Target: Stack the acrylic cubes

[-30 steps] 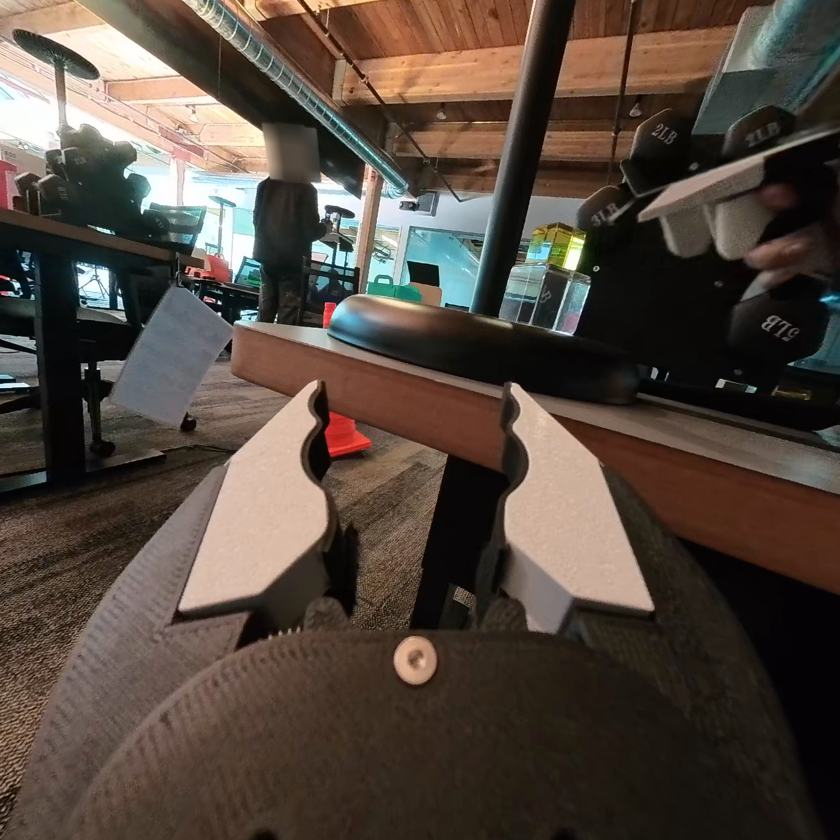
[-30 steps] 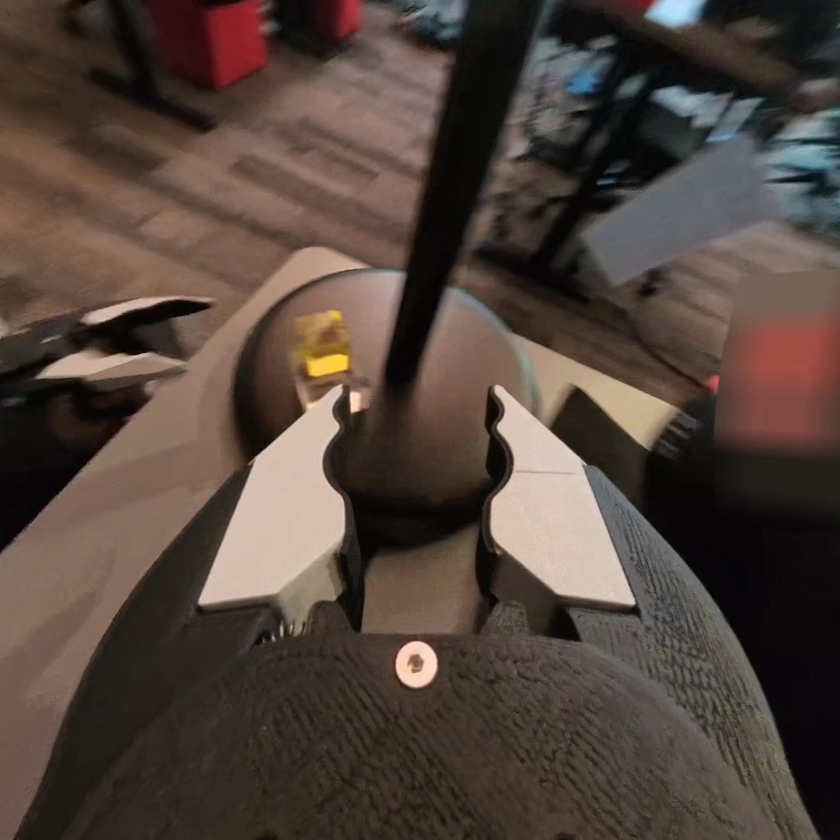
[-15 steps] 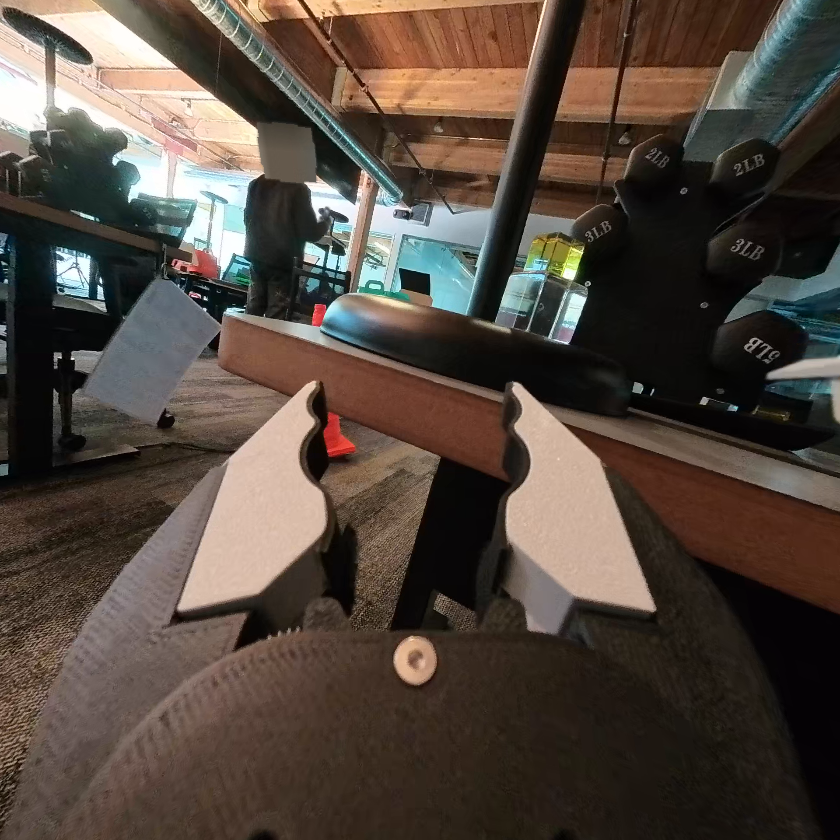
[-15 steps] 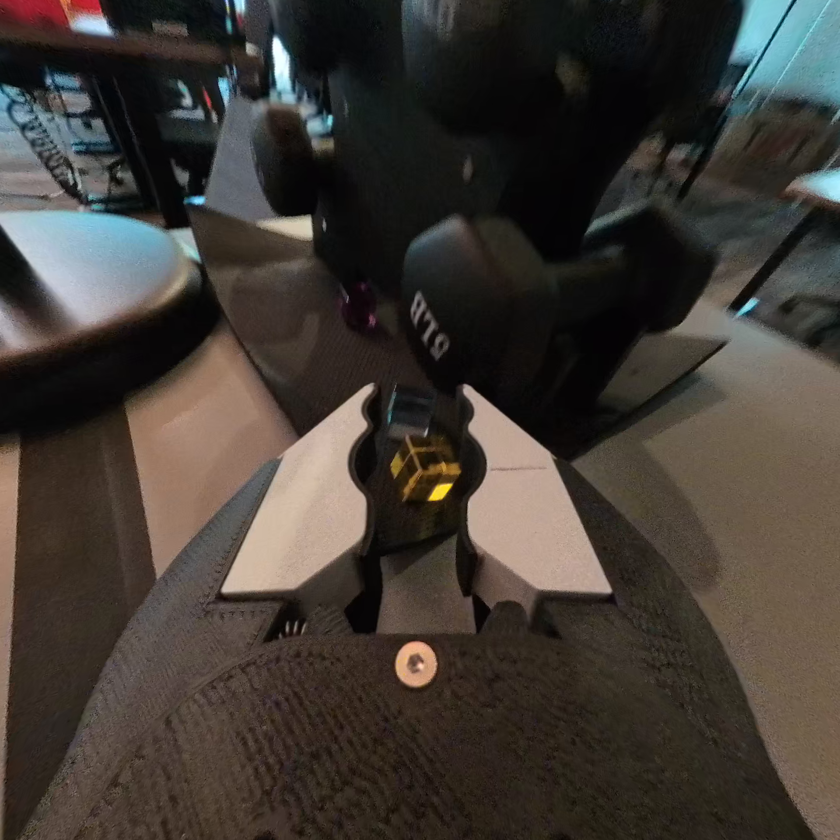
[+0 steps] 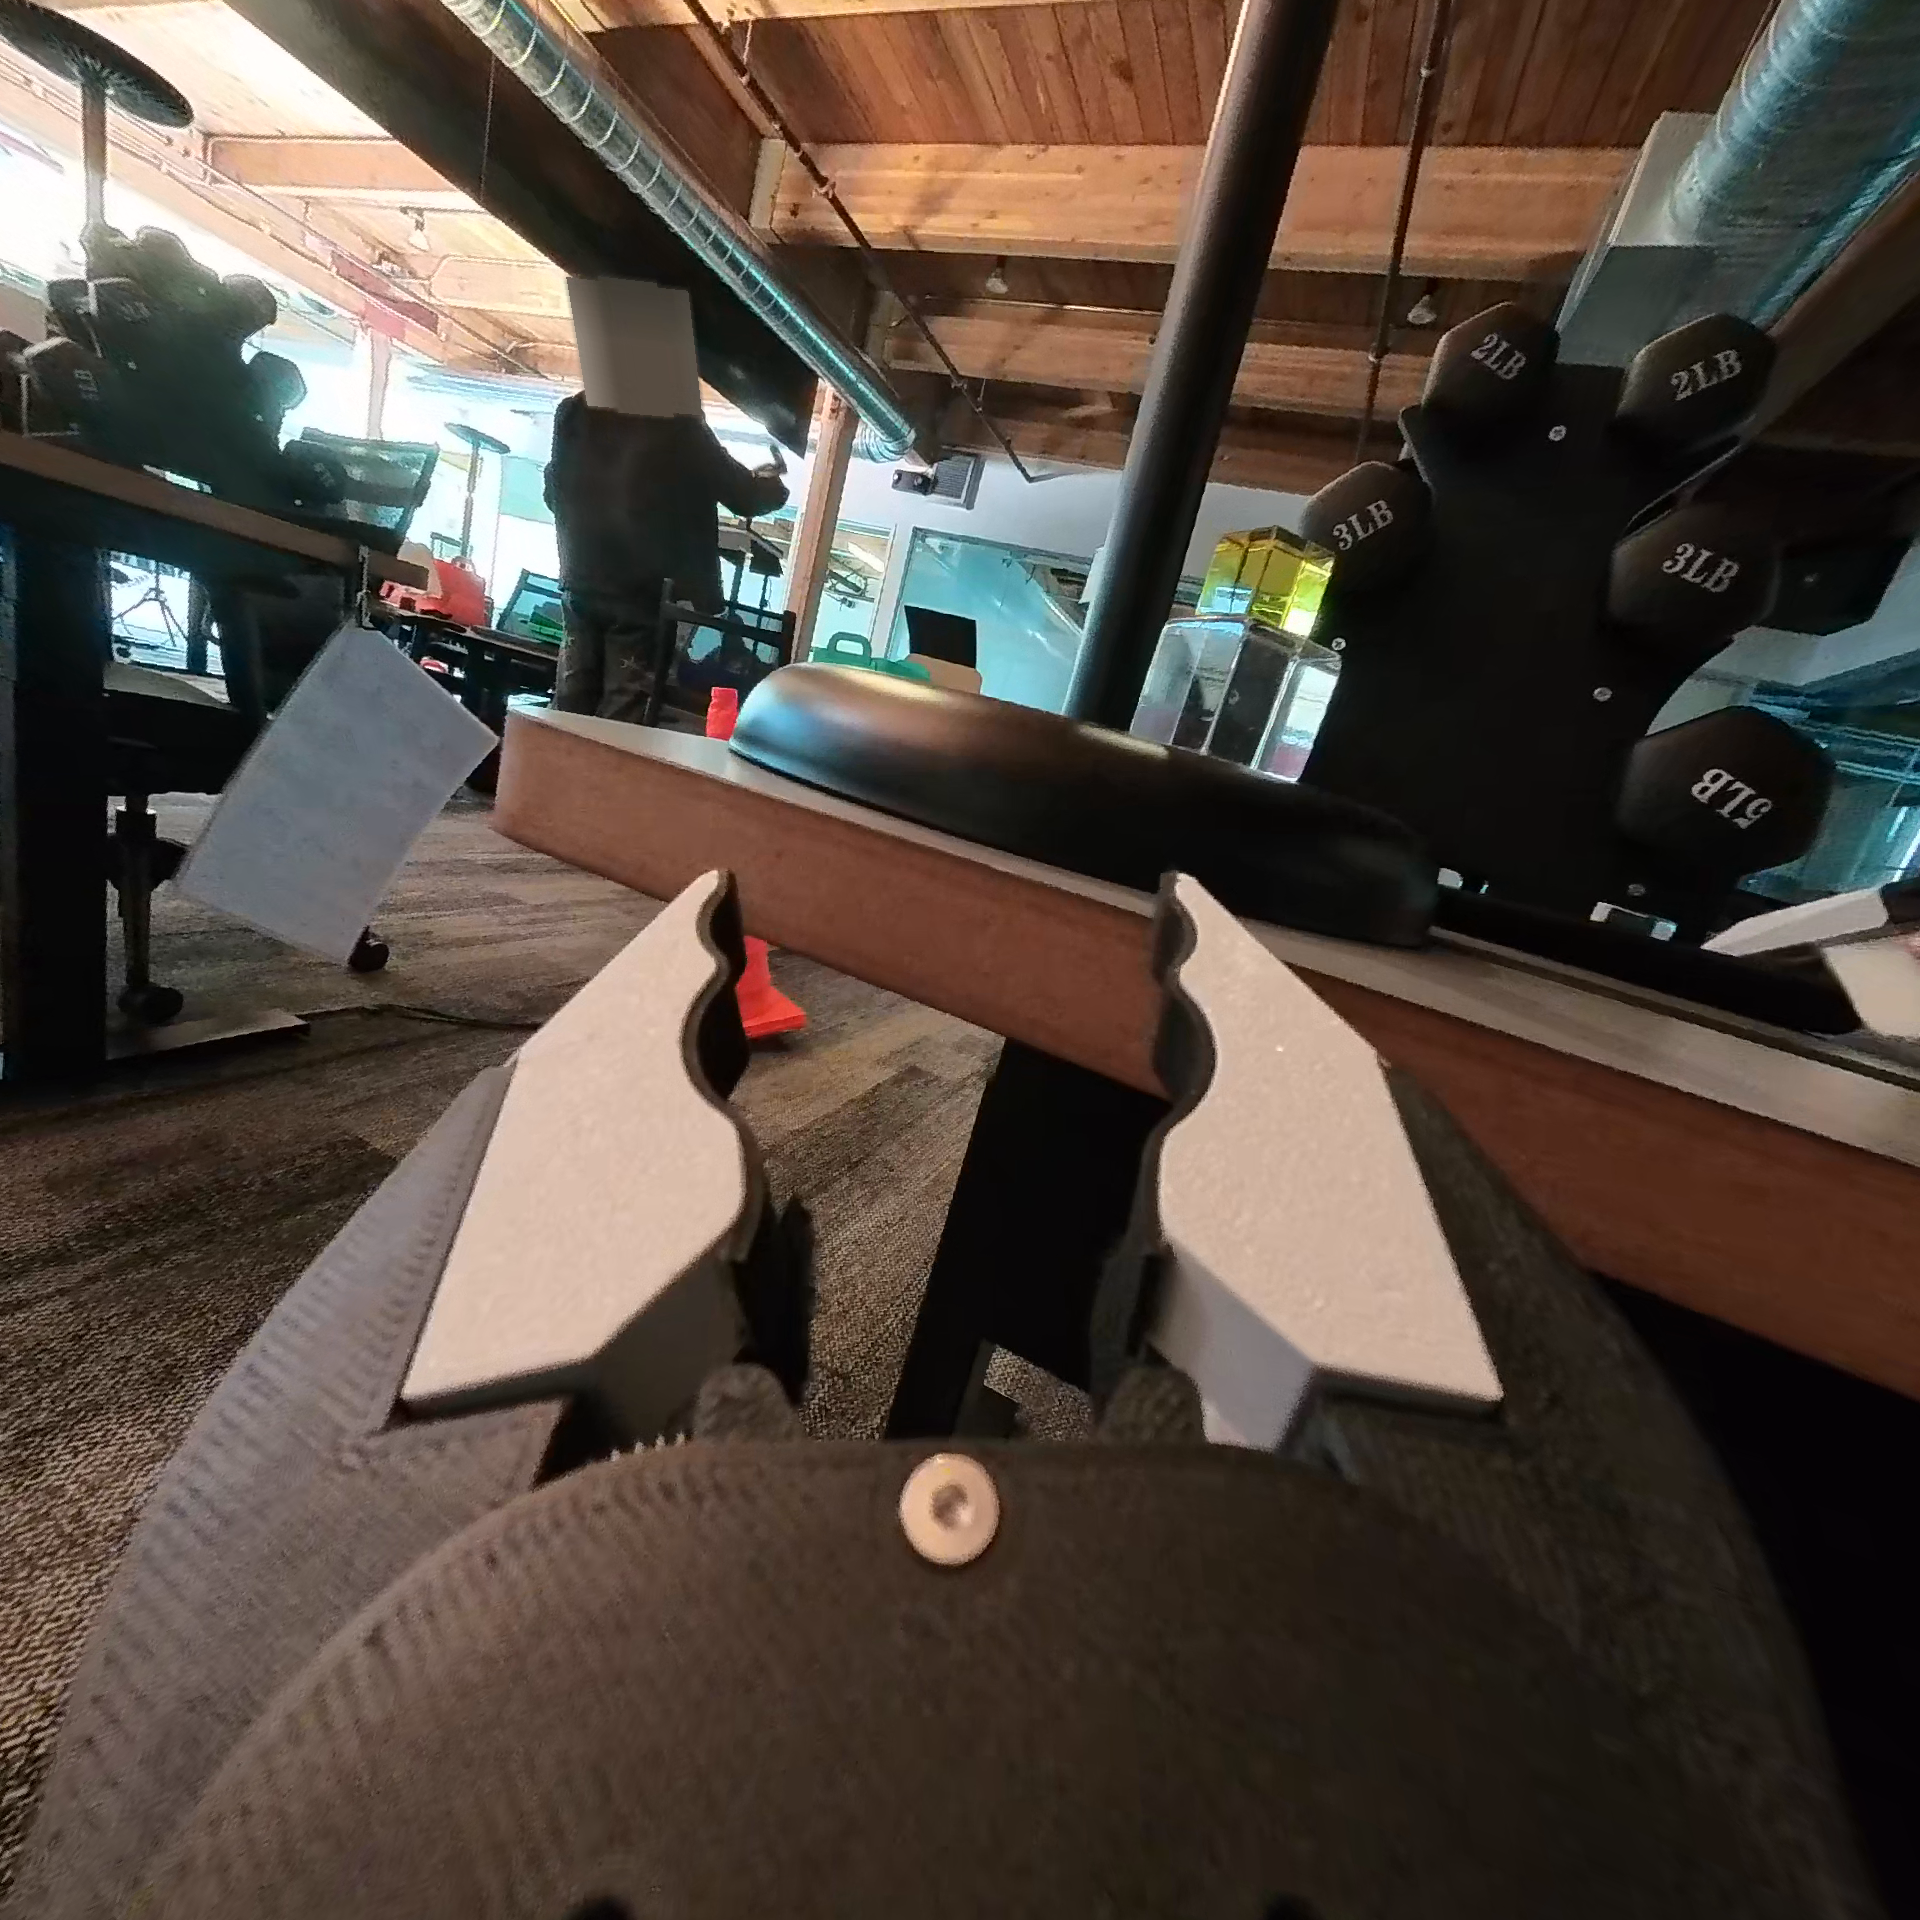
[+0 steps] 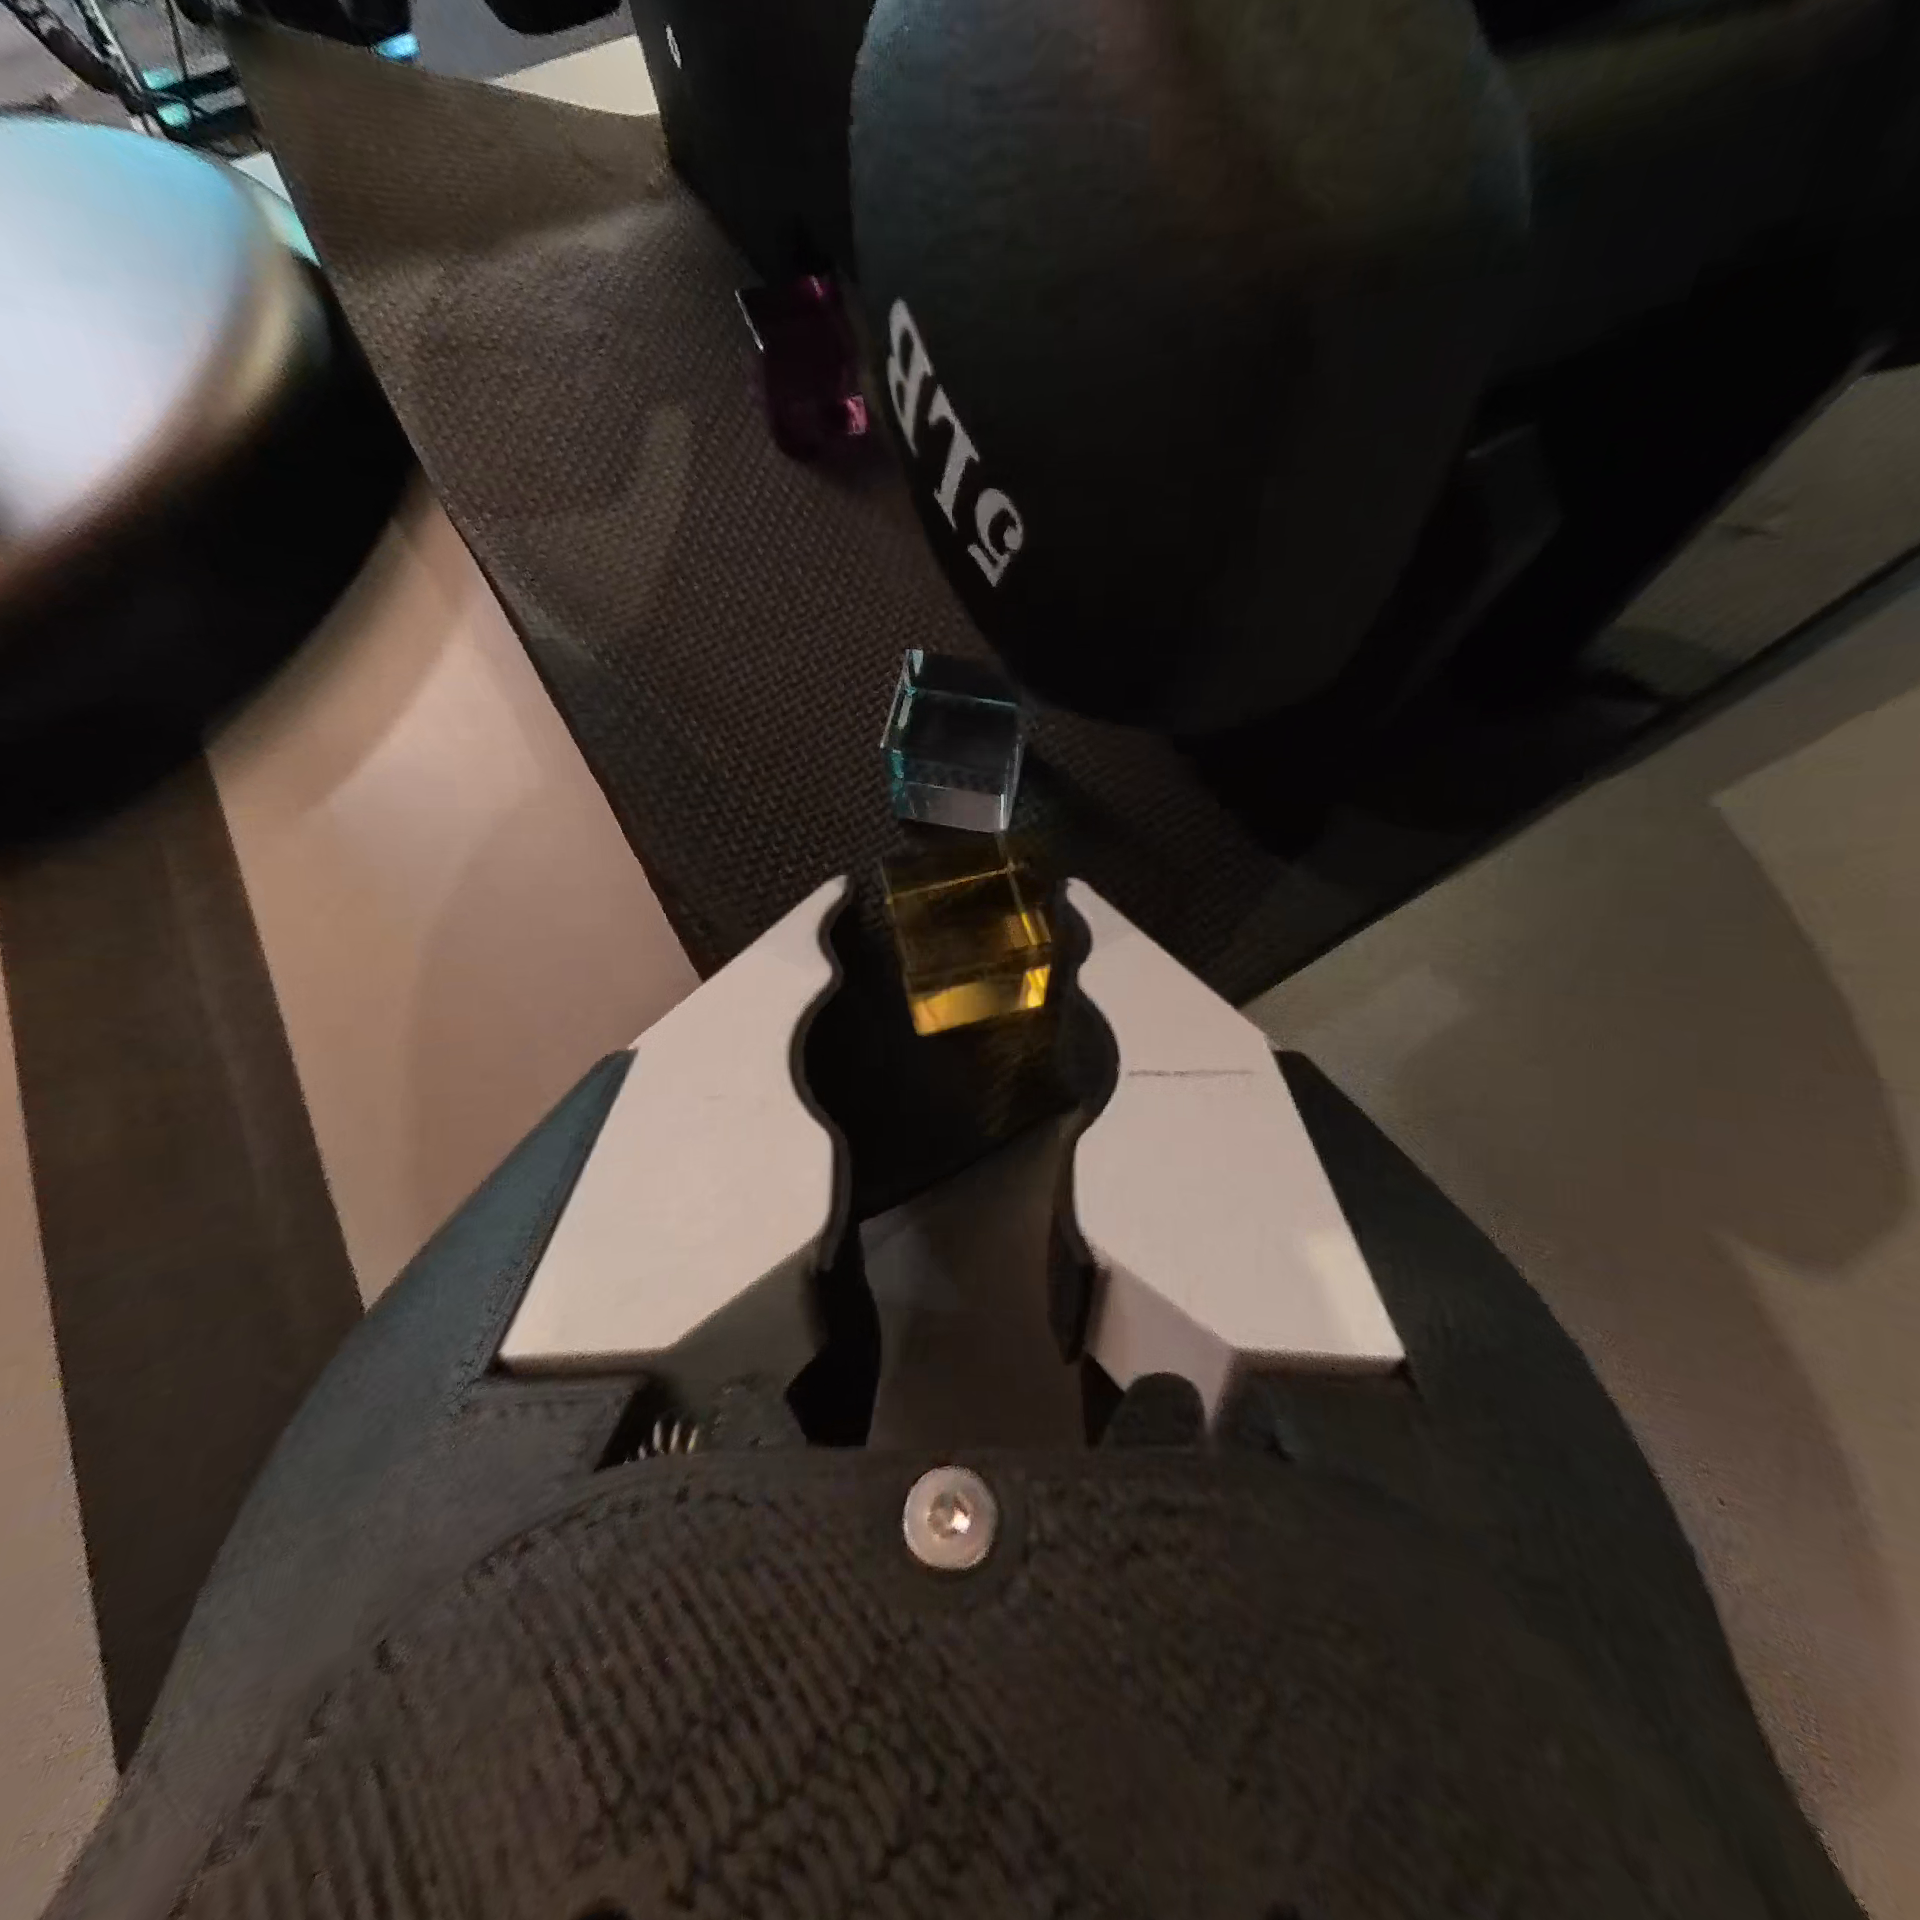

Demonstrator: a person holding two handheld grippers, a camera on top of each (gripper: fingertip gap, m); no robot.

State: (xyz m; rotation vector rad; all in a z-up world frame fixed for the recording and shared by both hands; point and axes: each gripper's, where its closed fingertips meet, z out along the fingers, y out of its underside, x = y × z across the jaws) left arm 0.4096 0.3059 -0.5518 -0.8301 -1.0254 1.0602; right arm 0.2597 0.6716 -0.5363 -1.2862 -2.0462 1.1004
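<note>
Within the last second the right gripper [image 6: 961, 914] had swung from the pole base to a yellow cube [image 6: 971, 956] on the black mat [image 6: 623, 520] at 6 o'clock of a clear cube [image 6: 956, 758] — its jaws narrowed around it, not visibly pressing — while the left gripper [image 5: 940, 914] stayed wide apart and empty below the table [image 5: 623, 790].

yellow cube [image 6: 971, 951] on dark mat [image 6: 623, 582], clear cube [image 6: 956, 753] just beyond
</note>
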